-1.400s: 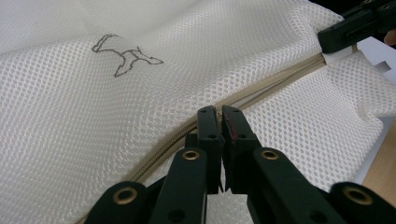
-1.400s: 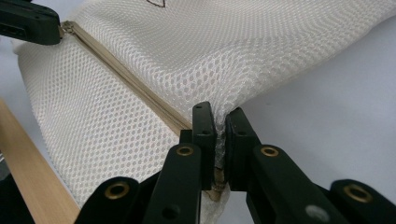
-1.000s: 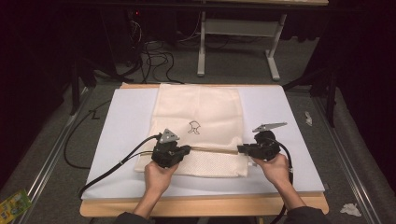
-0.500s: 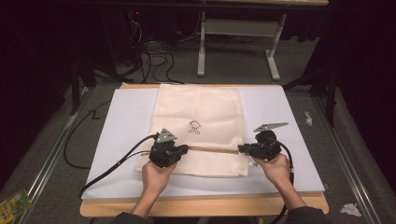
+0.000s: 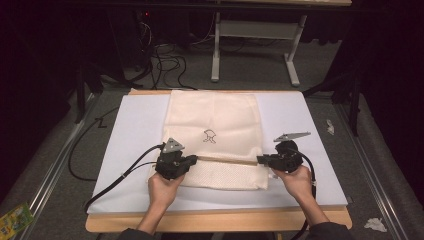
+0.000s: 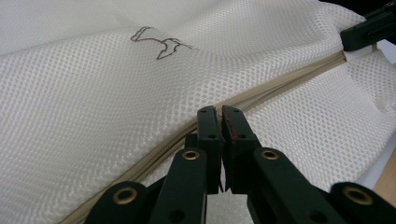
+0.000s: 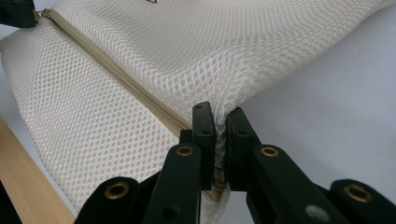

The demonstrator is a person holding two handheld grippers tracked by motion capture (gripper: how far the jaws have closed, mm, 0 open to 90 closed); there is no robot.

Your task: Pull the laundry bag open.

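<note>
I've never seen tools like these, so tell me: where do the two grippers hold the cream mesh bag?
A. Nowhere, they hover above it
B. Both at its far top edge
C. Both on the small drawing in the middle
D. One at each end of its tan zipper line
D: the left gripper and right gripper are shut at opposite ends of the zipper on the mesh bag.

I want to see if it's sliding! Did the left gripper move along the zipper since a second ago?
No. In the high view the left gripper sits at the same spot on the mesh bag, just below-left of its small printed logo, as before.
</note>
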